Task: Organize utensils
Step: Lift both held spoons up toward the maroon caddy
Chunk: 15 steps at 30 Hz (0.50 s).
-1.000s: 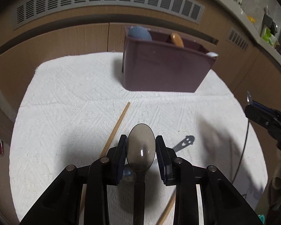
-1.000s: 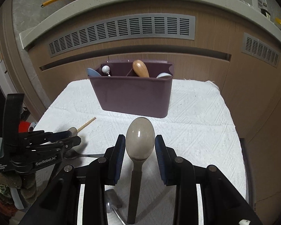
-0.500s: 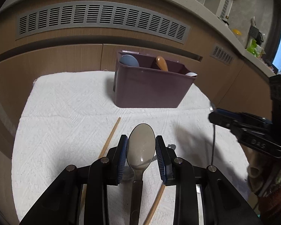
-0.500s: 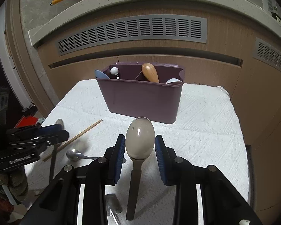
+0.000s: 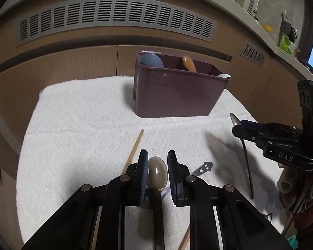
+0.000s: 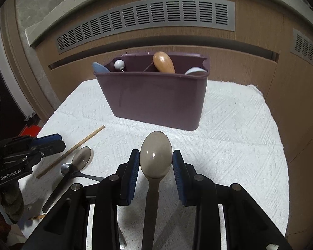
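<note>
I see a white textured cloth (image 6: 229,125) covering the table, the purple caddy (image 6: 156,98) standing at its far side. Nearer than the caddy lie a wooden chopstick (image 6: 73,150), a translucent spoon (image 6: 79,158), and a metal spoon (image 6: 68,169).

A dark spoon (image 5: 157,174) lies between the left gripper (image 5: 157,174)'s parted fingers (image 5: 142,173); a chopstick (image 5: 134,151) lies just left of them, a maroon caddy (image 5: 175,91) stands well ahead.

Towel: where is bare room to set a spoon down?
Bare: the towel's right side, from the purple caddy forward, and its back-left corner. Crowded: front left, where chopstick, smoky spoon and metal spoon lie beside the left gripper.
</note>
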{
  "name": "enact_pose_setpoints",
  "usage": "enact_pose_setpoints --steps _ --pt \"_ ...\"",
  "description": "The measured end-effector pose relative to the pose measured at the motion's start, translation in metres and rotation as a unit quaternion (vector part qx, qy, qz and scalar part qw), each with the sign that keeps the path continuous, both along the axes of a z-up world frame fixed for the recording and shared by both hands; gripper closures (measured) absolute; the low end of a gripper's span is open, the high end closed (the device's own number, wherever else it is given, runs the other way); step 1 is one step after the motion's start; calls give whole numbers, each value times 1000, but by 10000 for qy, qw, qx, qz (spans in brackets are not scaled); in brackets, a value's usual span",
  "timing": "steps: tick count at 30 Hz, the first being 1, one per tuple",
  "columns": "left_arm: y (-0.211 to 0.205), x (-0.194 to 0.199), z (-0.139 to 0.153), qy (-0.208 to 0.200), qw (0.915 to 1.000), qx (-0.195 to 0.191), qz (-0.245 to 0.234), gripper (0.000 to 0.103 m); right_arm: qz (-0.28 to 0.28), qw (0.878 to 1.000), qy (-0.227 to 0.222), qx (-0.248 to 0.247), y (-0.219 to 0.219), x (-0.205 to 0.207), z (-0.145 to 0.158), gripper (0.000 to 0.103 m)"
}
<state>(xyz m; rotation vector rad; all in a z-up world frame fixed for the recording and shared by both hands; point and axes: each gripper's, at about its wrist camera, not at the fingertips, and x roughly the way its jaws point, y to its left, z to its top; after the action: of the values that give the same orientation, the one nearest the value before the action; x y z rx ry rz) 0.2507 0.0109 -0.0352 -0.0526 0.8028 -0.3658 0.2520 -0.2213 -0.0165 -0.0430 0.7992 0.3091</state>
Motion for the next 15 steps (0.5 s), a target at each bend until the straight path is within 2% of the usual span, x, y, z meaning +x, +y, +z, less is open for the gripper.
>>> enact_pose_setpoints --steps 5,8,13,15 --pt "-2 9 -24 665 9977 133 -20 78 -16 9999 21 -130 1 -7 -5 73" --pt "-11 11 -32 703 9969 339 15 67 -21 10000 44 -74 1 -10 -7 73" --pt "-34 17 -44 835 9938 733 -84 63 -9 9999 63 -139 2 -15 -11 73" --pt "-40 18 -46 773 9927 924 -80 62 -30 9998 83 -151 1 -16 -15 73"
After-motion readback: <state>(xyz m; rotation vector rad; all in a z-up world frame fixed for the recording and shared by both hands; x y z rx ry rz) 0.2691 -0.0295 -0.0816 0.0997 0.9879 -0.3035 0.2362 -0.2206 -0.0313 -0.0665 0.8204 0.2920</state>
